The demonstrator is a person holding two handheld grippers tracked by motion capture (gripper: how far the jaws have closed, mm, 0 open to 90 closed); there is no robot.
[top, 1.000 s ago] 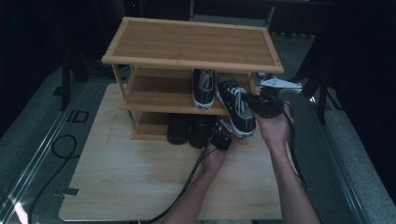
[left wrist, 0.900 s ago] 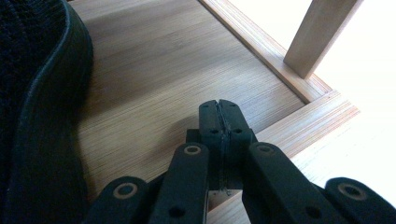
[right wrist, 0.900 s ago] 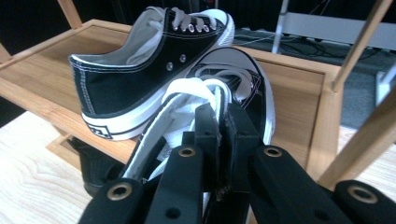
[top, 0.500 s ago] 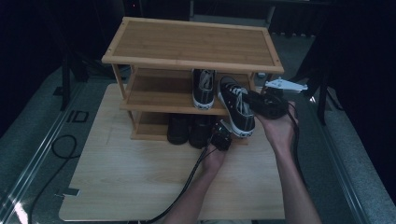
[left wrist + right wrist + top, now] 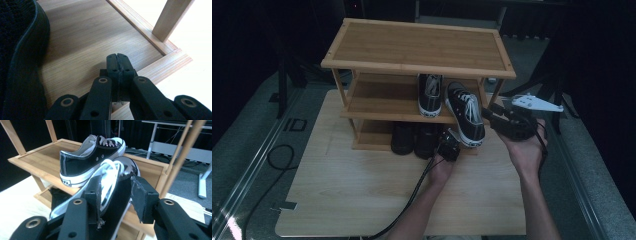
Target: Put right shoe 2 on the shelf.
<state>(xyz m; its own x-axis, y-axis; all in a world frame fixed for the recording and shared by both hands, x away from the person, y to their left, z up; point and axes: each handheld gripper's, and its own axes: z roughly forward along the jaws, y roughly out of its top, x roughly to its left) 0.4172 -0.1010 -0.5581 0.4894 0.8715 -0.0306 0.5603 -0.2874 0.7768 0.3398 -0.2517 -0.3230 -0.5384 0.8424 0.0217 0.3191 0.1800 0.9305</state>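
Sneaker point(image 5: 466, 120), black canvas with white laces and a white sole, lies on the middle shelf point(image 5: 377, 102) of the bamboo rack point(image 5: 417, 47), in the centre-right of the high view. Its heel hangs out past the shelf's front edge and it slants toward the lower right of the frame. A second sneaker point(image 5: 430, 95) of the same kind stands just beside it on the left, square on the shelf and well inside the edge.

In the right gripper view the nearer sneaker point(image 5: 110, 187) fills the gap between the jaws, with the other sneaker point(image 5: 92, 157) behind it at the upper centre. The right gripper point(image 5: 496, 116) sits just right of the sneaker's toe end in the high view; its jaws have just been opening and now stand spread, the pads no longer pressing on the shoe that lies between them. The rack's right front post rises just beside this gripper, so room there is tight.

The left gripper point(image 5: 446, 144) is low, at the front of the bottom shelf point(image 5: 82, 35), jaws pressed together on nothing. A dark shoe point(image 5: 20, 62) crowds the left side of the left gripper view; bare wood lies ahead, bounded by the shelf's raised rim and a post at the upper right. The wooden board point(image 5: 362, 195) in front of the rack is open across the lower left of the high view.
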